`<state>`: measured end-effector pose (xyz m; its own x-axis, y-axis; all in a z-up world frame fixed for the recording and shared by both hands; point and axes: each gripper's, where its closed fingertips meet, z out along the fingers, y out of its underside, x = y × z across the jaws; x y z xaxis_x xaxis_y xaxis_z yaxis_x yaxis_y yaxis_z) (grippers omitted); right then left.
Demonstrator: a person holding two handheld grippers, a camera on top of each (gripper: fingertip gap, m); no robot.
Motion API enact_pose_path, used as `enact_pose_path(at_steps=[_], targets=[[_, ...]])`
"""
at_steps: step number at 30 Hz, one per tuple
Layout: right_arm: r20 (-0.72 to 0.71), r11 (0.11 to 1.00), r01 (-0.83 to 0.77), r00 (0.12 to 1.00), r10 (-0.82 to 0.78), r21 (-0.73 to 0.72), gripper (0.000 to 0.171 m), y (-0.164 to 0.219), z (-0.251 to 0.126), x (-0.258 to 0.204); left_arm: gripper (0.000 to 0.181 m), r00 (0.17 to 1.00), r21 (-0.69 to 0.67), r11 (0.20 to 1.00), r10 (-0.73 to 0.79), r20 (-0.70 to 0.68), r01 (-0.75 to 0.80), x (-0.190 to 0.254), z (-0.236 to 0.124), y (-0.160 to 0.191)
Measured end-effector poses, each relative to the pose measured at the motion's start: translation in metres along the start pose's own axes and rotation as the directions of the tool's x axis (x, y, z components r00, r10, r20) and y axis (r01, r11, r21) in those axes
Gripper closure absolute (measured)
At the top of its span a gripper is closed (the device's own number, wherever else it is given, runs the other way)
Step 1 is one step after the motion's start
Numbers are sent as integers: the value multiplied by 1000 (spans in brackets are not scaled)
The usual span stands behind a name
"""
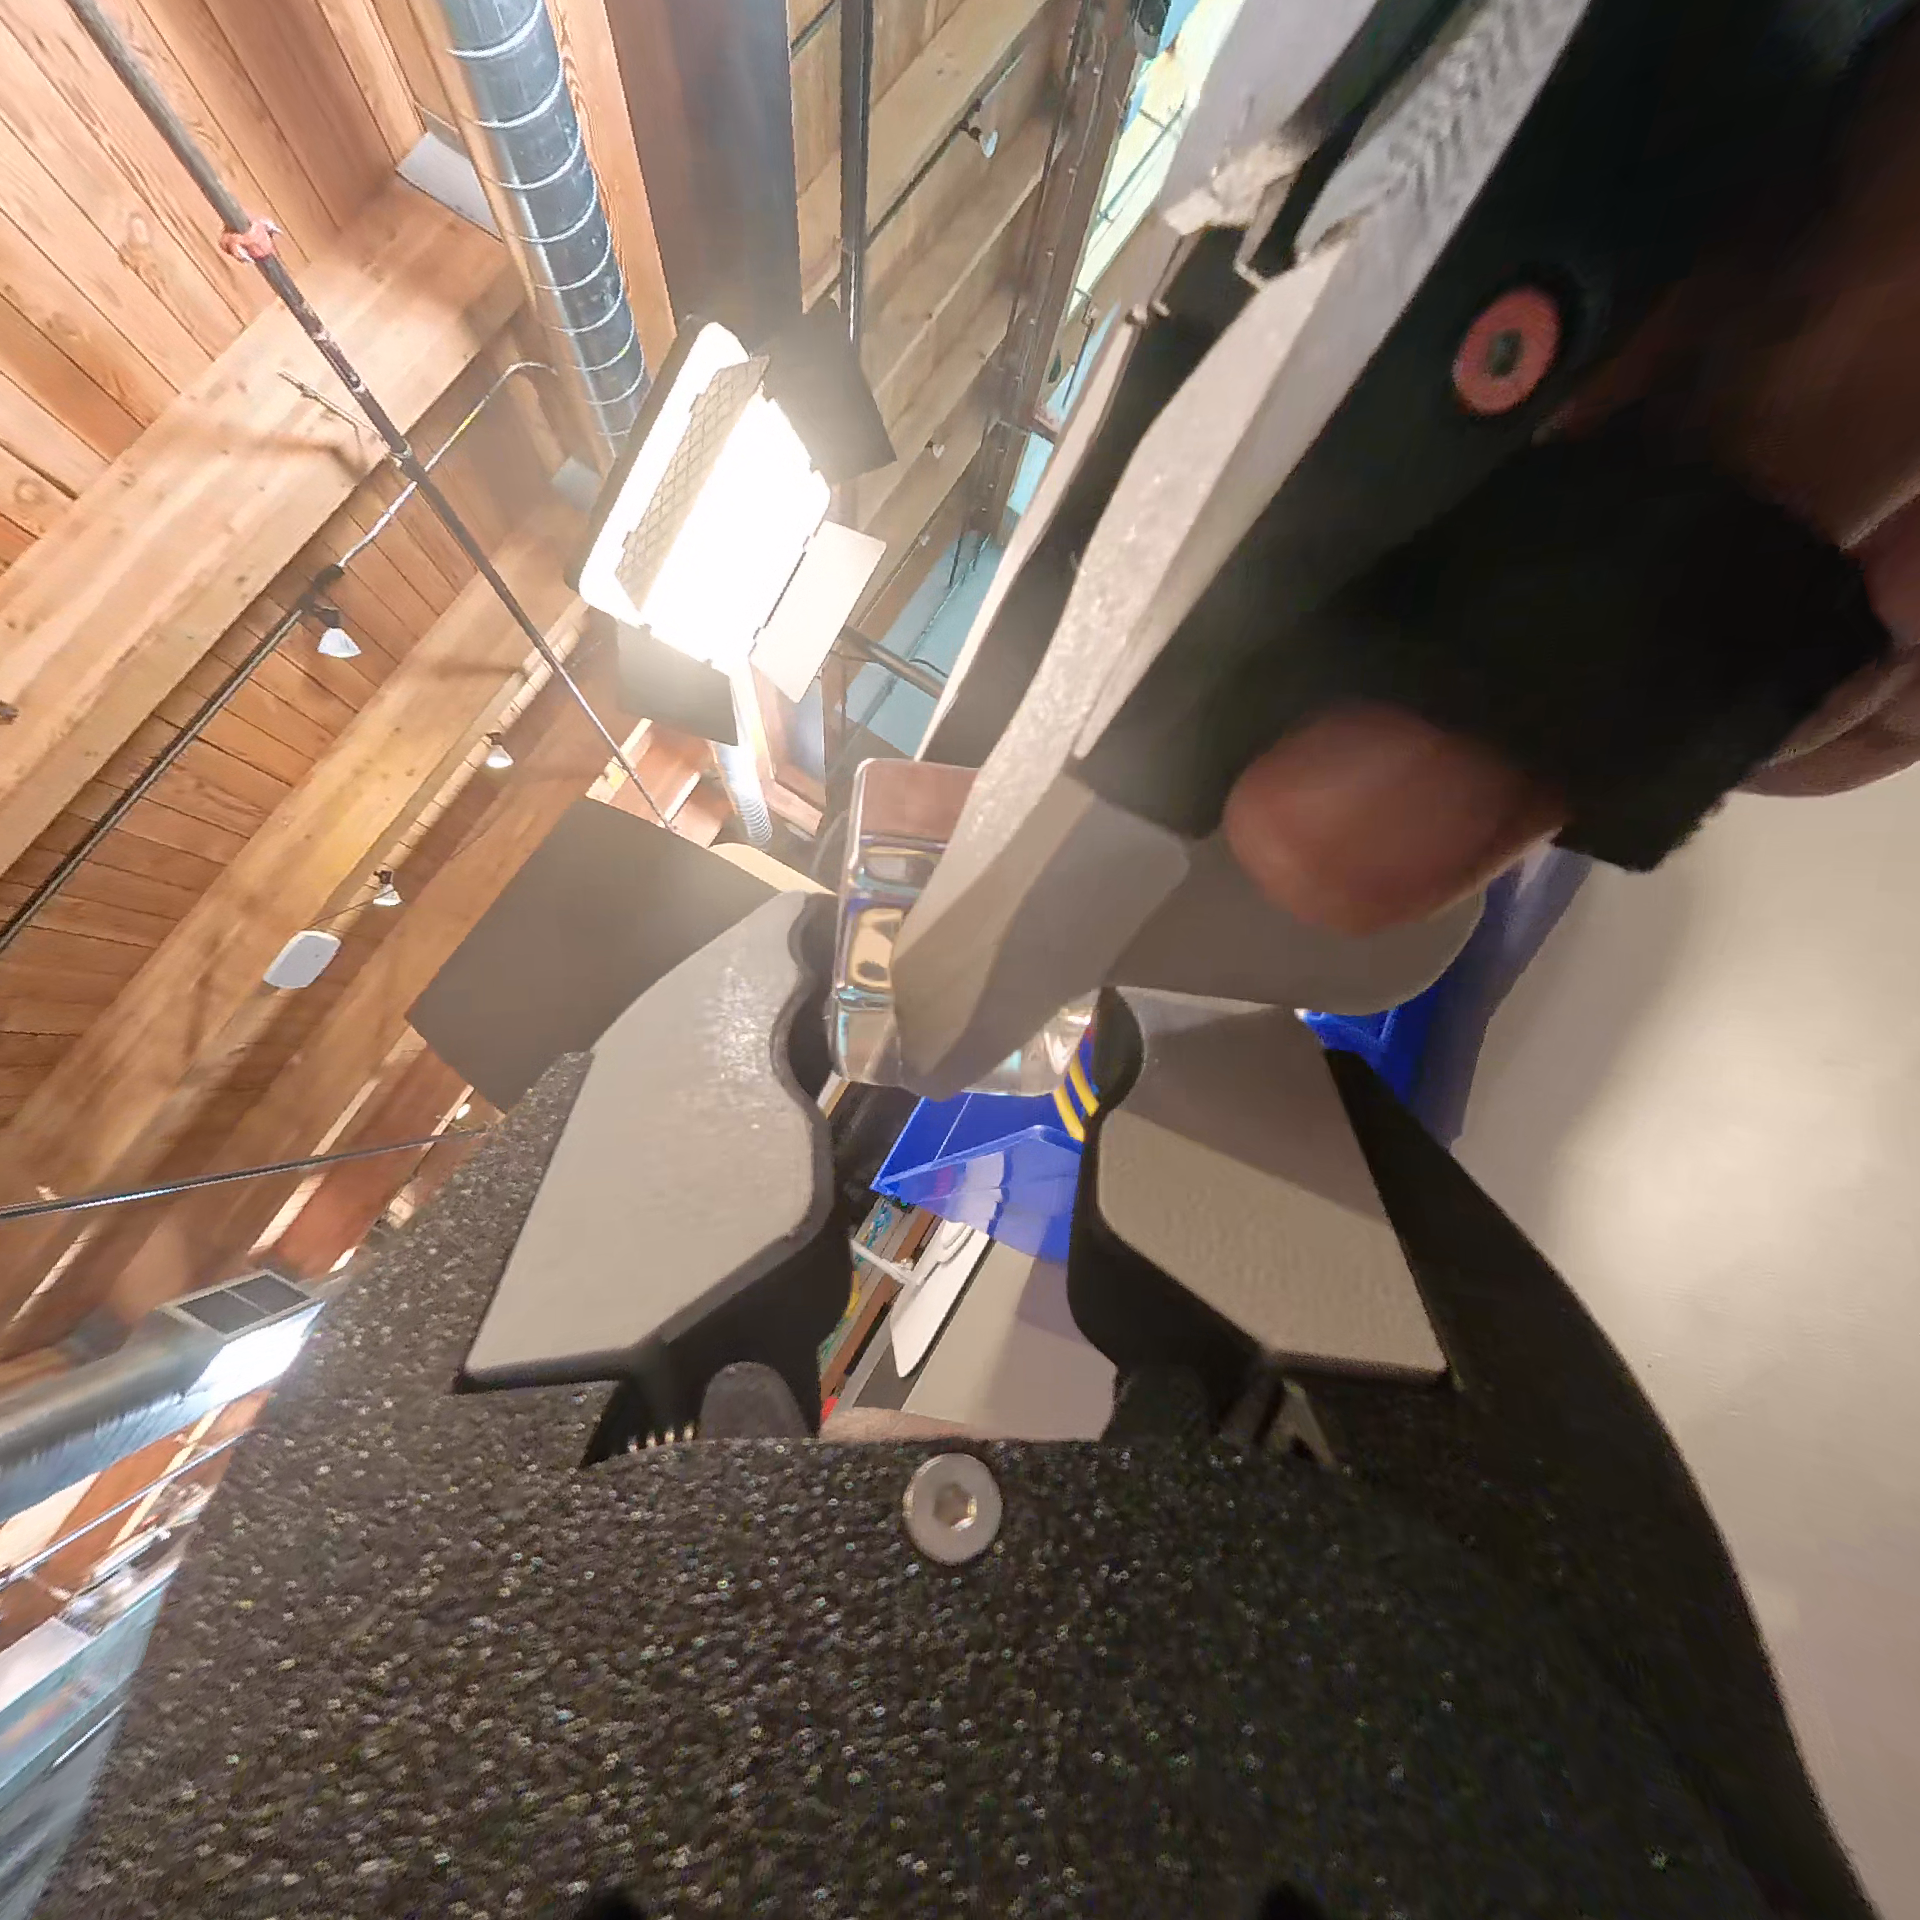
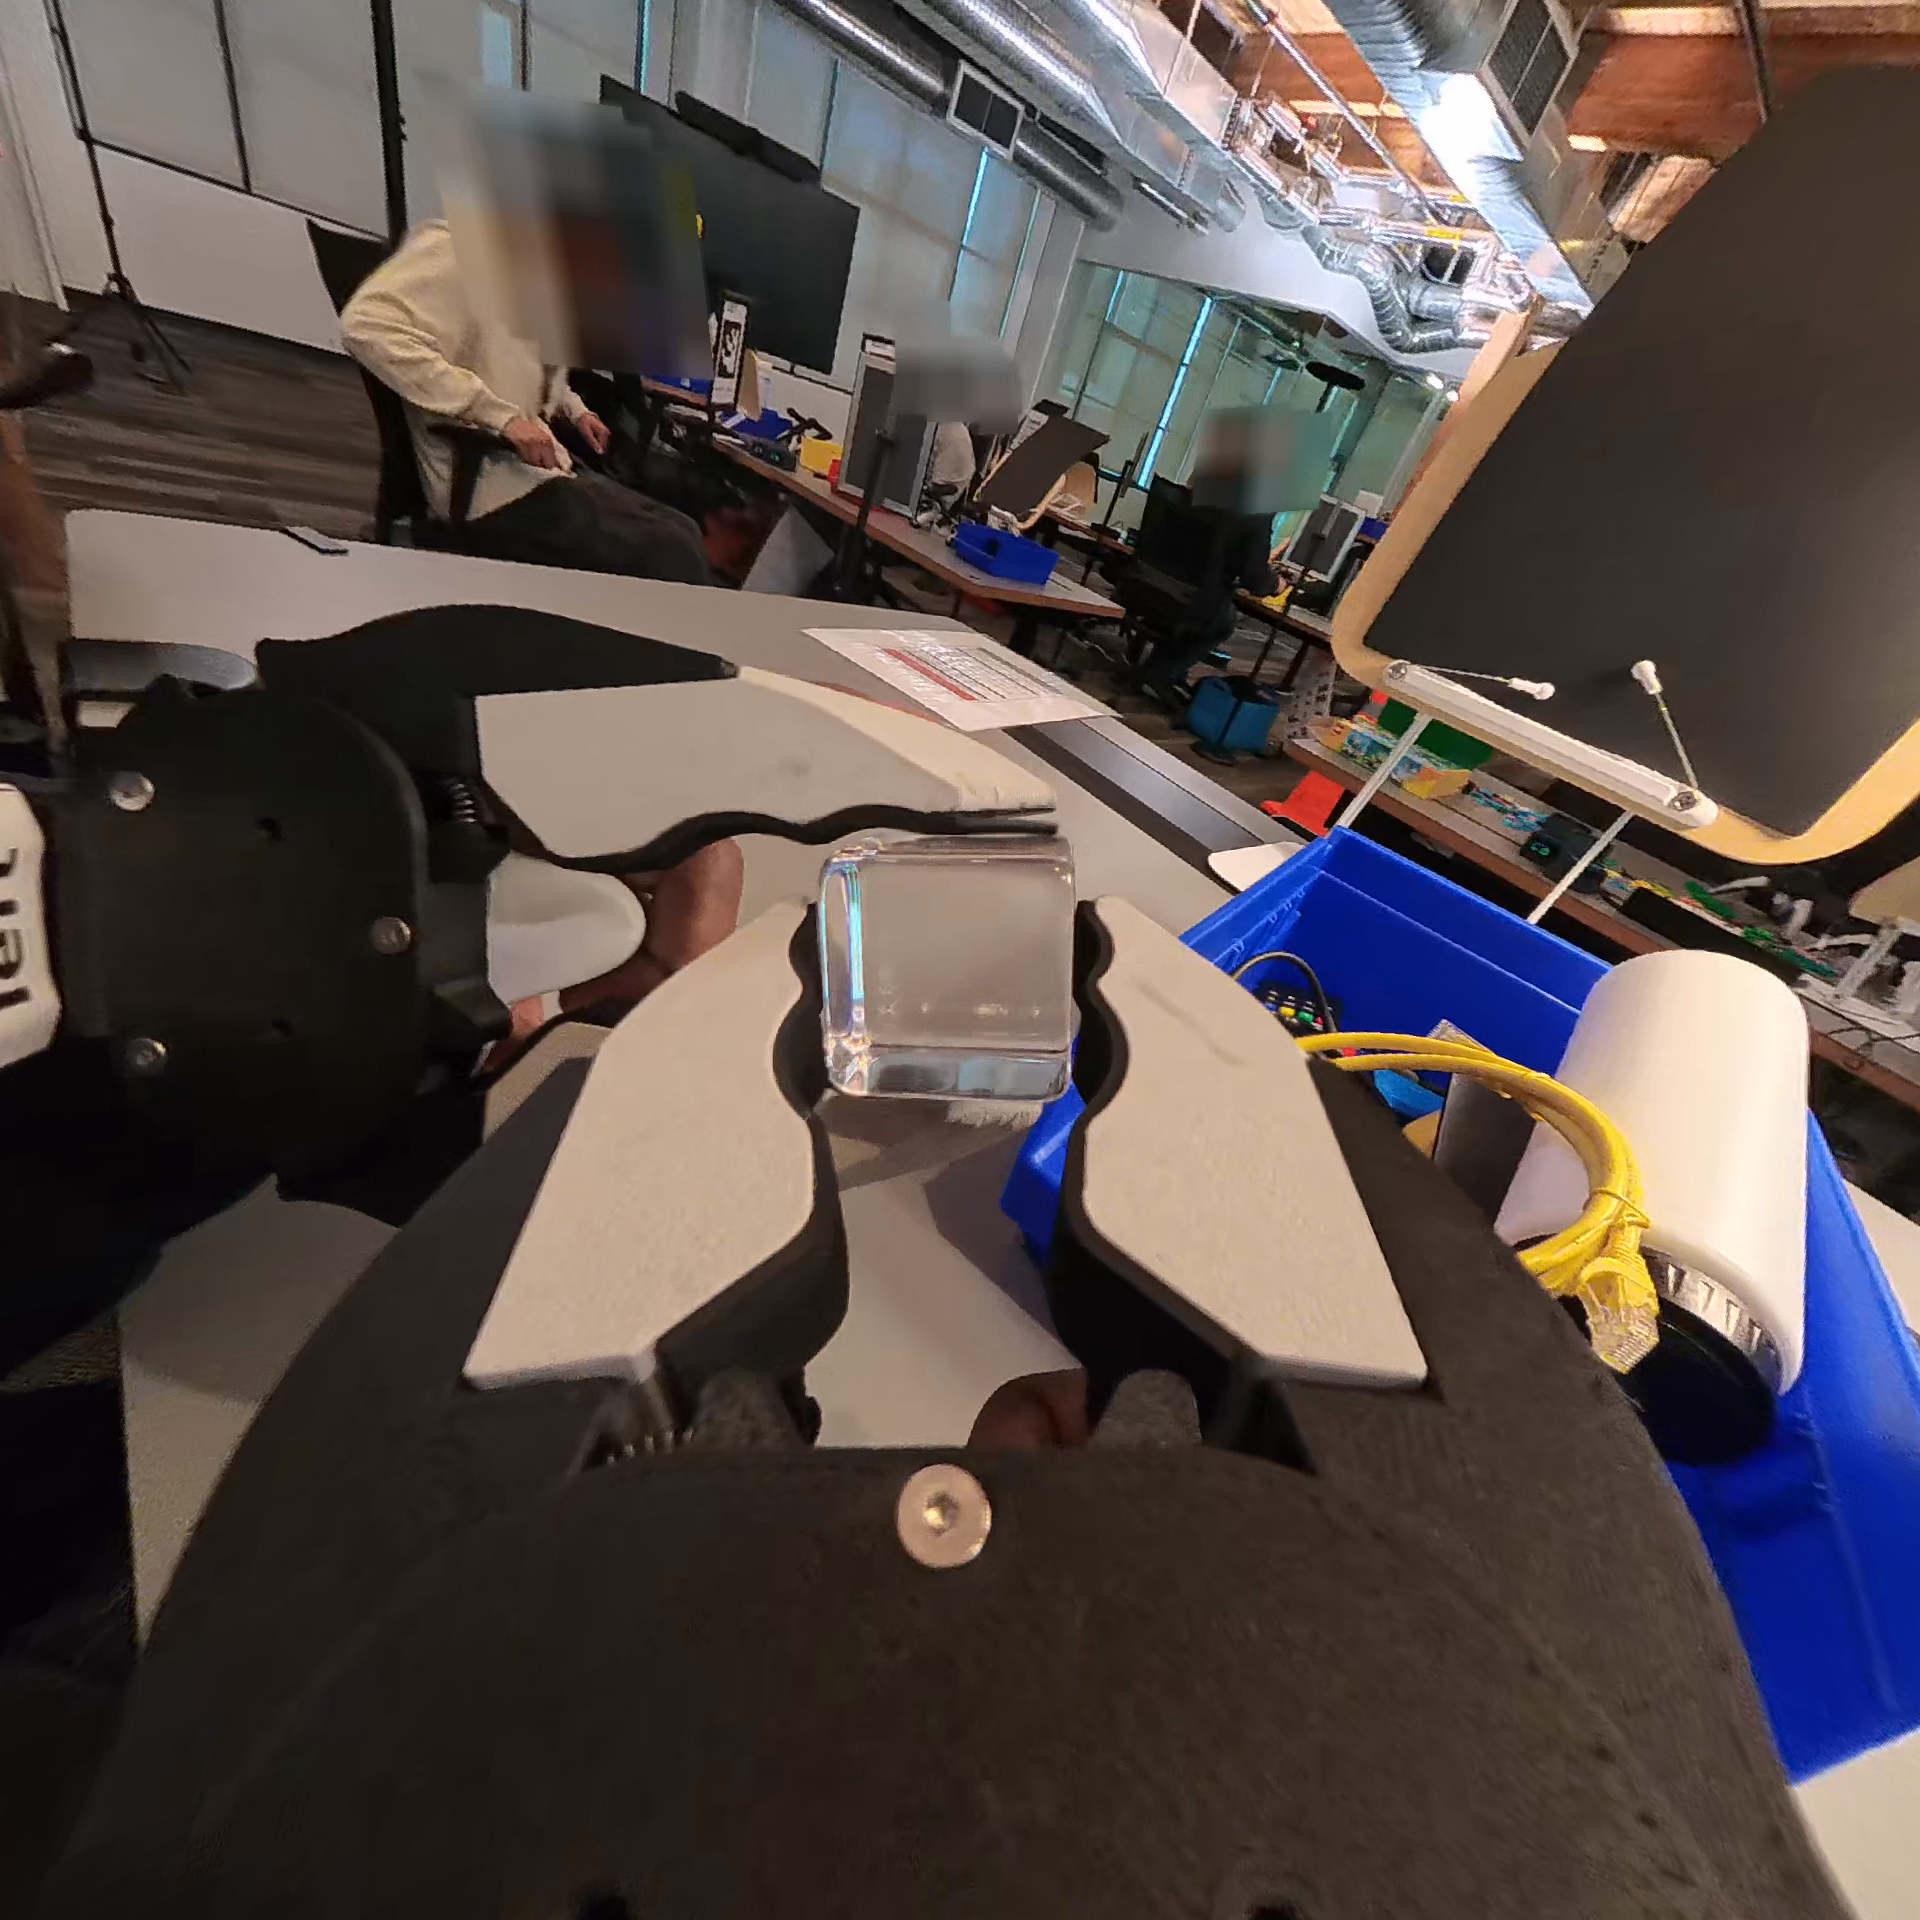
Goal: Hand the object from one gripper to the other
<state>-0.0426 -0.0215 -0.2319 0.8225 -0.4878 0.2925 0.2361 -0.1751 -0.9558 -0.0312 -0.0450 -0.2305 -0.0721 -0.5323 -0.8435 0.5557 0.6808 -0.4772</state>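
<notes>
The right gripper was clamped on the clear cube above the table's near edge, while the left gripper bracketed it, seemingly not yet closed.

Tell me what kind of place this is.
Probably a shared lab or maker-style office: long workbenches with seated people, exposed ceiling ducts, and a blue parts bin holding a yellow network cable.

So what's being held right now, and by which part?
A clear cube, pinched on two opposite side faces by the right gripper. The left gripper also closes around it, top and bottom.
</notes>
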Motion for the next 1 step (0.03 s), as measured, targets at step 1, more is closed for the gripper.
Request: enact_pose_path(at_steps=[1], targets=[[17, 1000, -13, 1000, 13, 7, 126, 0, -1, 0, 130, 1000, 13, 1000, -15, -3, 15, 0, 0, -1]])
